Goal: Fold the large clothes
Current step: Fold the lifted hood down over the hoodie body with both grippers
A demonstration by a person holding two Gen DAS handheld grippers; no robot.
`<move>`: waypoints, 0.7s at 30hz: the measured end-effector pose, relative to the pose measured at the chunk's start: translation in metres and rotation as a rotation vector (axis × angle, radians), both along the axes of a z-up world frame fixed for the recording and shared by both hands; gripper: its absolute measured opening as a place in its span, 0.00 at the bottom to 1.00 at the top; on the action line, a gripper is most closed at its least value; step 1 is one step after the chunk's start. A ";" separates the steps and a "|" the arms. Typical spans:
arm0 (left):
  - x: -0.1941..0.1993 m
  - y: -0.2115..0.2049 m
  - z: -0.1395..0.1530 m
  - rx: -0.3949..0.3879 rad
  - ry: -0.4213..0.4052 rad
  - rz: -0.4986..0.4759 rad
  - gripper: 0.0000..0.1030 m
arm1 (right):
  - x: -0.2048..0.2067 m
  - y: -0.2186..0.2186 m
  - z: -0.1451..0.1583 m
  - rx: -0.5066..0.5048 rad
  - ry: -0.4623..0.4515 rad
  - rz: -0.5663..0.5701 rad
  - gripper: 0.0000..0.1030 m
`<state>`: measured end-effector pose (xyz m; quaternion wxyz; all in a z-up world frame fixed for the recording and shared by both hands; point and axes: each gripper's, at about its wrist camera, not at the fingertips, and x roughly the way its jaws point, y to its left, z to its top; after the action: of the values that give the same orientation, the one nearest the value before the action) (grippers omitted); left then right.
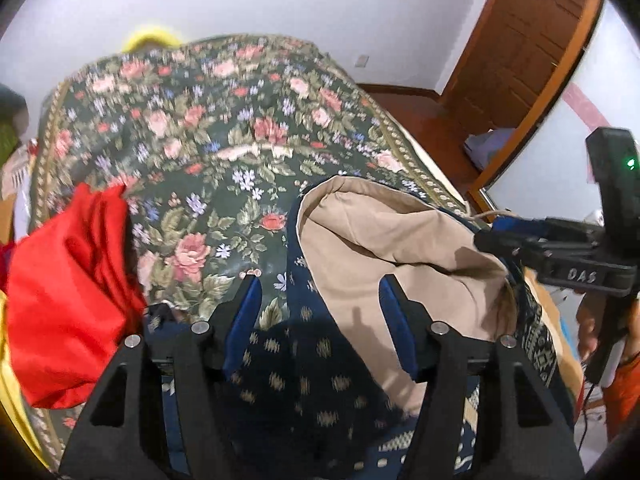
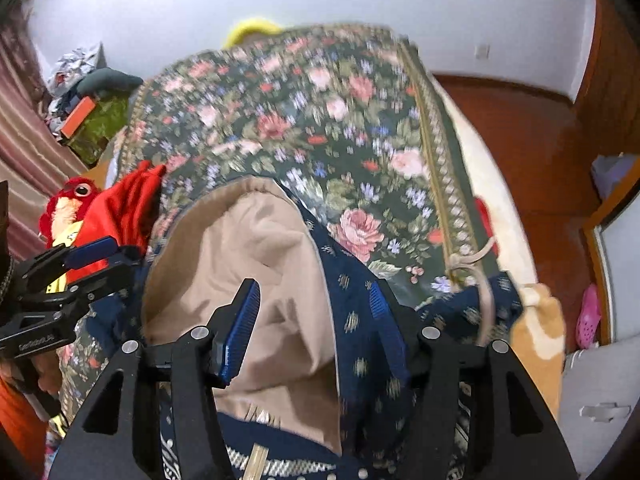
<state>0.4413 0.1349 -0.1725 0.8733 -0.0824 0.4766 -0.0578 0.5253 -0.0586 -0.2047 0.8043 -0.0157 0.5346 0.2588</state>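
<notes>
The far end of the floral bedspread is smeared with blur. The navy hoodie runs off the bottom edge, part hidden behind the gripper frames. The red cloth gets cut off at the left.

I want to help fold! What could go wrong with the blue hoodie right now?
The left gripper and right gripper both stand open above the navy hoodie, so its beige-lined hood may flop open. The drawstring trails loose and could snag. The red cloth lies close and could get caught.
</notes>
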 end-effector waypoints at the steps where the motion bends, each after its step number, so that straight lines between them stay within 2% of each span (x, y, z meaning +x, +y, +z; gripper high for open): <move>1: 0.006 0.001 -0.006 -0.007 0.013 0.005 0.58 | 0.005 0.001 -0.007 -0.001 0.027 -0.003 0.52; 8: 0.036 0.009 -0.042 -0.065 0.085 0.040 0.58 | 0.021 0.004 -0.031 0.027 0.103 0.008 0.52; 9: 0.038 0.009 -0.046 -0.070 0.091 0.041 0.54 | 0.021 0.005 -0.033 0.025 0.105 0.019 0.52; 10: 0.040 0.008 -0.049 -0.080 0.093 0.039 0.43 | 0.021 0.006 -0.034 0.025 0.102 0.028 0.51; 11: 0.042 0.008 -0.052 -0.085 0.098 0.036 0.38 | 0.020 0.007 -0.034 0.024 0.094 0.035 0.44; 12: 0.043 0.007 -0.055 -0.090 0.105 0.032 0.25 | 0.019 0.009 -0.034 0.016 0.080 0.049 0.37; 13: 0.043 0.006 -0.057 -0.096 0.107 0.029 0.16 | 0.019 0.010 -0.034 0.012 0.075 0.054 0.23; 14: 0.042 0.004 -0.057 -0.094 0.104 0.025 0.14 | 0.017 0.010 -0.033 0.014 0.071 0.053 0.18; 16: 0.038 0.001 -0.054 -0.069 0.082 0.016 0.09 | 0.014 0.007 -0.030 0.031 0.056 0.047 0.14; 21: 0.021 -0.006 -0.025 -0.067 0.012 -0.019 0.06 | 0.004 -0.004 -0.011 0.086 0.031 0.030 0.11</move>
<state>0.4618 0.1291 -0.1979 0.8666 -0.1074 0.4804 -0.0817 0.5292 -0.0625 -0.2161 0.7919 0.0150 0.5351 0.2940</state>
